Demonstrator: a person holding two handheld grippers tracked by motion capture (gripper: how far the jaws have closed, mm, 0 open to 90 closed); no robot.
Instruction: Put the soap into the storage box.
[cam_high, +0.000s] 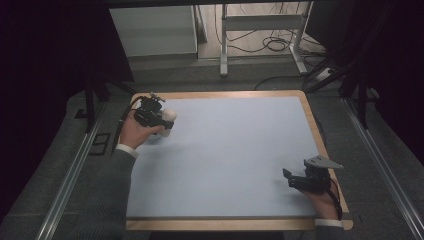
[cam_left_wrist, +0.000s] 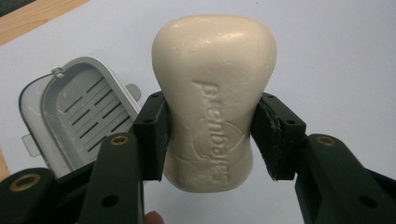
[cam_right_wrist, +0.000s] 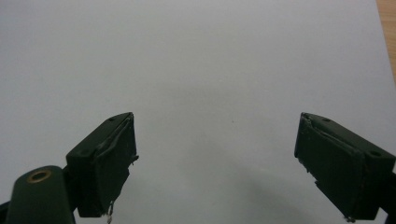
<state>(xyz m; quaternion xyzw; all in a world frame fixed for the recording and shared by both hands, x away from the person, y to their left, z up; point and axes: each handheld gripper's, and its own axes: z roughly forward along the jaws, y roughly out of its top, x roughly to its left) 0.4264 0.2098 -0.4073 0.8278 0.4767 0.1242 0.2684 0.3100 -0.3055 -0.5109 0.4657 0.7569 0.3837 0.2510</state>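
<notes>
A grey soap dish (cam_left_wrist: 77, 116) with a slotted draining floor is seen lying on the pale blue tabletop (cam_high: 230, 155) in the left gripper view, and nothing is held in it. Part of its near end is hidden behind the black fingers (cam_left_wrist: 152, 135) of the left gripper (cam_left_wrist: 210, 135).

A cream bar of soap (cam_left_wrist: 215, 100) is pinched at its narrowed waist between those fingers, one pad pressed on each side. The bar's long axis runs away from the camera along the line of the fingers, with its broader rounded end pointing outward. Embossed lettering is seen on its upper face, read upside down from this camera. The bar is held just beside the dish and above the tabletop, not in the dish.

In the high view the left gripper (cam_high: 159, 117) is found near the far left corner of the tabletop, with the soap (cam_high: 168, 115) showing as a small pale shape at its tip; the lettering cannot be made out there, and the dish cannot be told apart.

The right gripper (cam_high: 290, 179) is held near the near right edge in the high view. In the right gripper view its fingers (cam_right_wrist: 105, 163) are spread wide over bare tabletop, with nothing between them.
</notes>
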